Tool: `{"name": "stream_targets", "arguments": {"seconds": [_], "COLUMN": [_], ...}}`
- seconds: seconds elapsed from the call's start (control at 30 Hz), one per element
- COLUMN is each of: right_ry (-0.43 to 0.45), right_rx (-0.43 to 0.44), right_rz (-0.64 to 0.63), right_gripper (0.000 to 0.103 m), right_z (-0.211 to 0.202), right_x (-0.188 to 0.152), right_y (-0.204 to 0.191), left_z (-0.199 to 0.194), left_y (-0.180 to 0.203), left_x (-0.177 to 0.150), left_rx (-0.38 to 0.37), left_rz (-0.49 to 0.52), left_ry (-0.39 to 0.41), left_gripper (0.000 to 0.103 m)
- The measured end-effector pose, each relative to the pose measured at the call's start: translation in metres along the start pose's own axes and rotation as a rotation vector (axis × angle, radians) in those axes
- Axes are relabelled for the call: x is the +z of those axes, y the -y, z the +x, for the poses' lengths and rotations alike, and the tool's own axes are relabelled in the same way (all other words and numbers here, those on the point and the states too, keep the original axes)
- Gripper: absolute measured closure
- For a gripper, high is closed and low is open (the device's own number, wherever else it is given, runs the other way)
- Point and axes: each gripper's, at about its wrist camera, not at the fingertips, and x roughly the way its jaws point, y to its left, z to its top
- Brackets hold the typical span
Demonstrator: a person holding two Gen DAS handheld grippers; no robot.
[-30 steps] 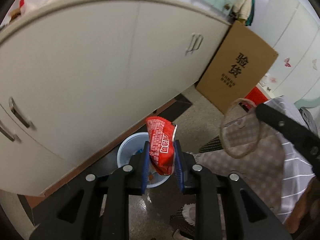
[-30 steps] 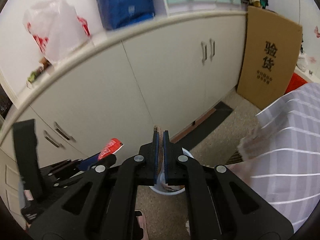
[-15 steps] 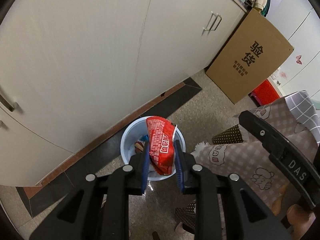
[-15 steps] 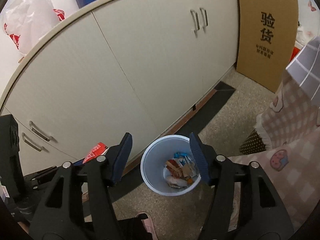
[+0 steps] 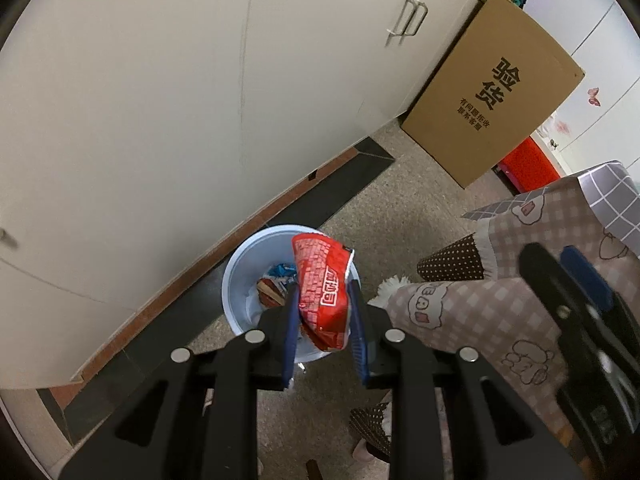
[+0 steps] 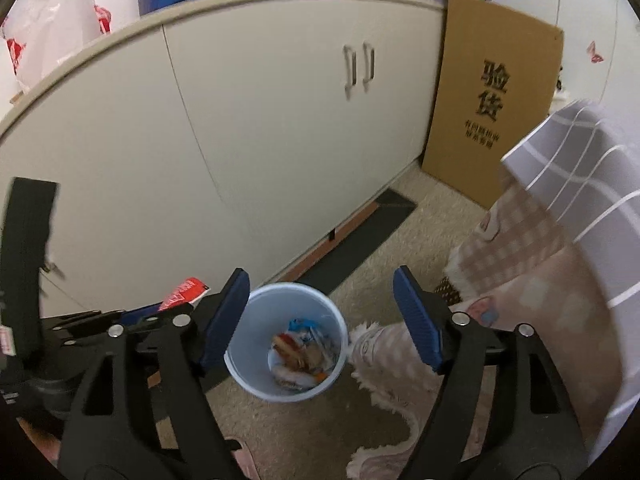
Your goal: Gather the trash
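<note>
My left gripper point(image 5: 323, 316) is shut on a crumpled red snack wrapper point(image 5: 323, 280) and holds it above the pale blue trash bin point(image 5: 240, 276) on the floor. The bin holds several wrappers point(image 5: 276, 284). In the right wrist view the bin point(image 6: 256, 376) sits below and between the blue pads of my right gripper point(image 6: 320, 320), which is wide open and empty. The left gripper with the red wrapper point(image 6: 184, 292) shows at the left of that view.
Cream cabinets point(image 5: 200, 100) run behind the bin, with a dark kickboard point(image 5: 320, 200). A cardboard box point(image 5: 492, 92) leans at the right. A table with a checked cloth point(image 5: 500, 280) is close on the right. The floor is speckled stone.
My right gripper went from shut to wide open, its trash now lies in the bin. My left gripper moved down and closer over the bin, still holding the red wrapper.
</note>
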Motion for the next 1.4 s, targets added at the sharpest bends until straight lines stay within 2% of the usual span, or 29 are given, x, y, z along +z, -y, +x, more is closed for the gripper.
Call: {"name": "stream_targets", "arguments": {"seconds": [0.07,0.13,0.2,0.27,0.37,0.5,0.57,0.67,0.8,0.97,1.1,1.3,1.4], "right_ry": [0.018,0.032,0.047,0.045,0.038,-0.006,-0.026,-0.023,0.022,0.12,0.192,0.298,0.338], "right_rx": [0.001,0.024,0.038,0.065,0.095,0.214,0.275,0.309,0.329,0.262,0.151,0.006,-0.027], "right_rz": [0.018,0.045,0.066,0.085,0.109,0.177,0.219,0.239,0.238,0.197,0.156,0.173,0.18], "right_gripper": [0.024,0.024,0.023,0.023,0.023,0.021,0.021,0.02,0.019,0.017,0.017,0.014,0.014], "right_z": [-0.008,-0.017,-0.025,-0.031,-0.042,-0.058,-0.07,-0.091,-0.131,-0.194,-0.247,-0.316,-0.342], "right_x": [0.005,0.01,0.014,0.019,0.023,0.024,0.024,0.024,0.022,0.01,-0.003,-0.022,-0.032], "right_y": [0.004,0.008,0.01,0.011,0.012,0.013,0.012,0.008,0.006,0.013,0.03,0.058,0.065], "left_z": [-0.003,-0.01,-0.022,-0.034,-0.052,-0.092,-0.112,-0.148,-0.195,-0.243,-0.281,-0.326,-0.346], "left_y": [0.005,0.01,0.013,0.017,0.017,0.007,0.002,0.0,0.014,0.044,0.075,0.118,0.134], "left_x": [0.006,0.011,0.013,0.015,0.014,0.009,0.006,-0.005,-0.025,-0.048,-0.069,-0.106,-0.125], "left_rx": [-0.002,-0.013,-0.024,-0.014,0.022,0.111,0.126,0.158,0.153,0.109,0.078,0.02,-0.01], "left_rz": [0.013,0.028,0.033,0.041,0.054,0.046,0.038,0.047,0.112,0.17,0.229,0.311,0.349], "left_ry": [0.007,0.026,0.064,0.097,0.117,0.179,0.208,0.251,0.315,0.405,0.485,0.573,0.601], "left_gripper": [0.079,0.073,0.047,0.044,0.034,0.03,0.028,0.026,0.023,0.021,0.019,0.019,0.018]}}
